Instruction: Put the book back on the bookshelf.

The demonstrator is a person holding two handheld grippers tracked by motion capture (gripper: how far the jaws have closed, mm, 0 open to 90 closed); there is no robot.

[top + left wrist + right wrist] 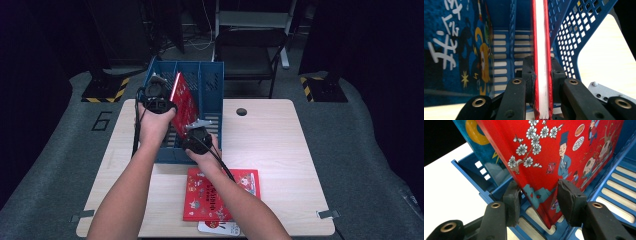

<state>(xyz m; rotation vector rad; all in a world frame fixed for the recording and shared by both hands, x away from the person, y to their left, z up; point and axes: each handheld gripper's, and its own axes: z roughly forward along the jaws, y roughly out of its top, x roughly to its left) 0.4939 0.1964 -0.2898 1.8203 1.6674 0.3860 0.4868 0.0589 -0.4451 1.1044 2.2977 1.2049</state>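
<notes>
We see the red book [184,102] standing tilted in the blue file rack [212,82]; its lower edge is hidden by the rack wall in the high view. The left gripper [541,75] has its jaws clamped narrow on the book's page edge. The right gripper [539,200] has its jaws half open around the book's lower corner, and we cannot tell whether they press it. A blue book [454,50] stands beside the red one.
</notes>
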